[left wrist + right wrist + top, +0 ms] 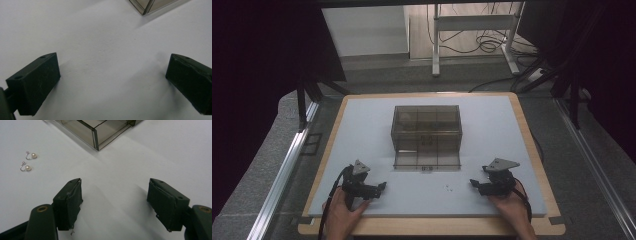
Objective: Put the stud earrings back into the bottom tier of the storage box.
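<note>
- The tabletop (362, 125) is pale bluish white, plain and unpatterned, with a light wood border showing along its edges
- The box (426, 126) at the tabletop's middle is smoky brown-grey and see-through, with darker lines of dividers inside
- Its low tray (427, 159) is the same smoky tint
- The two earrings (27, 161) each have a cream pearl on a silvery hook
- The left claw (381, 187) is black, with a grey three-cornered plate on top
- The right claw (474, 184) is black too, with brass-coloured rings at its joints in the right gripper view
- The floor (272, 145) around is speckled grey
</note>
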Tool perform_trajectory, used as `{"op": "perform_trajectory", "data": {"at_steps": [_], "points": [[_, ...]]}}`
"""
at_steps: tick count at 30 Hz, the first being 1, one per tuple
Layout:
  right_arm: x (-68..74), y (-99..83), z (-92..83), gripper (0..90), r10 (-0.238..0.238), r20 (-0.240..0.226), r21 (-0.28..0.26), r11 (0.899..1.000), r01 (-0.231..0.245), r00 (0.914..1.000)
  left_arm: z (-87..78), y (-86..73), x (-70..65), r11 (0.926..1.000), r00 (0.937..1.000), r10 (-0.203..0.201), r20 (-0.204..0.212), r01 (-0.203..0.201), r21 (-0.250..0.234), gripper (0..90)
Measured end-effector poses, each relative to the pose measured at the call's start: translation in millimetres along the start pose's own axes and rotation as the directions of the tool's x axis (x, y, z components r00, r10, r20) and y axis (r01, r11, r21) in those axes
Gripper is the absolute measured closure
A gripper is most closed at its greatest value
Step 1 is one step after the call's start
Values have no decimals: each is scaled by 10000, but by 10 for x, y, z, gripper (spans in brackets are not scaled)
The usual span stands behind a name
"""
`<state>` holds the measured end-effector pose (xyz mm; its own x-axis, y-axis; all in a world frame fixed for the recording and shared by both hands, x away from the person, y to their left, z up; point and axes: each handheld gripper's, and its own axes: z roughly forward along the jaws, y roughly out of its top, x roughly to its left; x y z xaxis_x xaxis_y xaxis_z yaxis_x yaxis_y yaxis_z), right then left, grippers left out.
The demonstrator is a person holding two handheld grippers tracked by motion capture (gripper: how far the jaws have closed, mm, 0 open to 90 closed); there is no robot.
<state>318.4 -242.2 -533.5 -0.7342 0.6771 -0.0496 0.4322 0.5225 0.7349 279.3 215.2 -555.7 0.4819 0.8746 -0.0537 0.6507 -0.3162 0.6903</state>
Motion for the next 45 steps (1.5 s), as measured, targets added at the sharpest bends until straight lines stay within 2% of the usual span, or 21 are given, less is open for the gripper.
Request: {"op": "perform_trajectory", "data": {"at_steps": [30,36,41,45], "points": [[4,30,-4,270,136,-22,212,9997,-136,9999,0,1,0,10000,10000,1,0,-1,1,0],[11,80,-30,293,231,-395,549,9983,-209,9990,0,1,0,10000,10000,-3,3,3,1,0],[30,124,-49,301,100,-491,760,9971,-63,9987,0,1,0,10000,10000,0,3,0,2,0],[59,181,-60,331,-259,-553,986,9946,313,9981,0,1,0,10000,10000,-3,5,3,0,0]]}}
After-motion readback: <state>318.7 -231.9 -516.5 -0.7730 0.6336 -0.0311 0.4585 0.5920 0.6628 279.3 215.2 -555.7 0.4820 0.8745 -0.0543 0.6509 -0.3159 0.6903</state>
